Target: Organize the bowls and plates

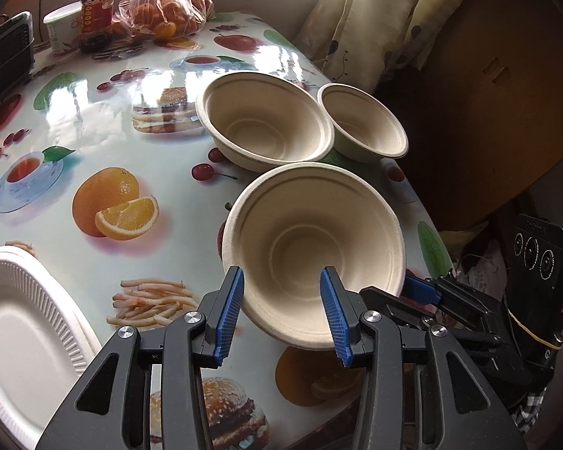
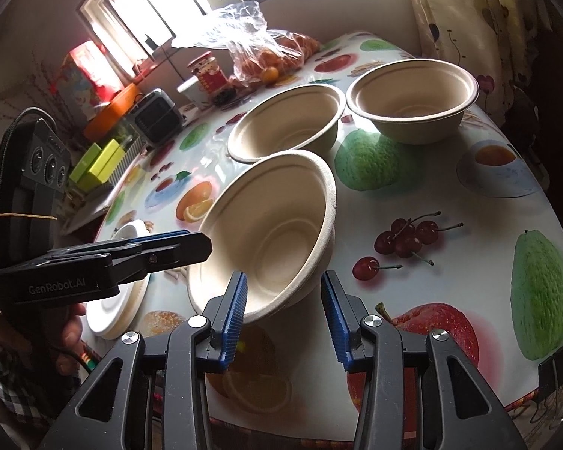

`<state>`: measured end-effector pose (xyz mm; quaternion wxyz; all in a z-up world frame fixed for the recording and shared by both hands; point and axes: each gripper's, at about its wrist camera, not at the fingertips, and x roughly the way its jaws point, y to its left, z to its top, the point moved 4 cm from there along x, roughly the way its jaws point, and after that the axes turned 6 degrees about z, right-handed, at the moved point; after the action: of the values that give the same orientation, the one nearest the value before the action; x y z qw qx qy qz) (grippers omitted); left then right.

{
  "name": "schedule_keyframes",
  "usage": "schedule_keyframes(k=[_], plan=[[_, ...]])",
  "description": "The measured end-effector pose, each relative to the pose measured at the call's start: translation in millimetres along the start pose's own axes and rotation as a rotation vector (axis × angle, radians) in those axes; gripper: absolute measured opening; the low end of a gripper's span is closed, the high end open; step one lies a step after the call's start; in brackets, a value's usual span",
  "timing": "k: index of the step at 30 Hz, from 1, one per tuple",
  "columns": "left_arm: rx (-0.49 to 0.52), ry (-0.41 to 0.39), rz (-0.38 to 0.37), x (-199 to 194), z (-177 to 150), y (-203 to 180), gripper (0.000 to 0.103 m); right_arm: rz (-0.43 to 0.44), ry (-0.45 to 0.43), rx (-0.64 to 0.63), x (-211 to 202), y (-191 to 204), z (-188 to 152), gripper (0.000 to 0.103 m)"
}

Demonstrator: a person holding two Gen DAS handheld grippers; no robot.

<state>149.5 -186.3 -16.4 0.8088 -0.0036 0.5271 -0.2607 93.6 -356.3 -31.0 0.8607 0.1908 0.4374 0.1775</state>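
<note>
A beige pulp bowl [image 1: 311, 247] [image 2: 270, 232] hangs tilted just above the fruit-print table [image 1: 94, 120], mouth toward both cameras. My left gripper [image 1: 281, 273] straddles its near wall, one pad outside and one inside, shut on it; in the right wrist view it [image 2: 206, 247] comes in from the left onto the rim. My right gripper [image 2: 283, 275] is shut on the opposite wall and shows at the bowl's right rim [image 1: 413, 288]. Two more beige bowls stand behind, a wide one [image 1: 264, 120] [image 2: 285, 123] and a smaller one [image 1: 364, 123] [image 2: 413, 97].
White foam plates [image 1: 22, 337] [image 2: 112, 311] sit at the table's near left. At the far end are a bag of oranges [image 1: 165, 11], a red jar [image 1: 97, 3], a paper cup [image 1: 62, 26] and a small black appliance [image 1: 7, 52]. The table edge [image 1: 424, 202] drops off beside the bowls.
</note>
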Motion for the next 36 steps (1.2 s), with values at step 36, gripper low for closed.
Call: schedule_keyframes(k=[36], plan=[[0.036,-0.002,-0.118,9,-5,-12,0.048,-0.023,-0.058,0.025,-22,-24,-3,0.049]])
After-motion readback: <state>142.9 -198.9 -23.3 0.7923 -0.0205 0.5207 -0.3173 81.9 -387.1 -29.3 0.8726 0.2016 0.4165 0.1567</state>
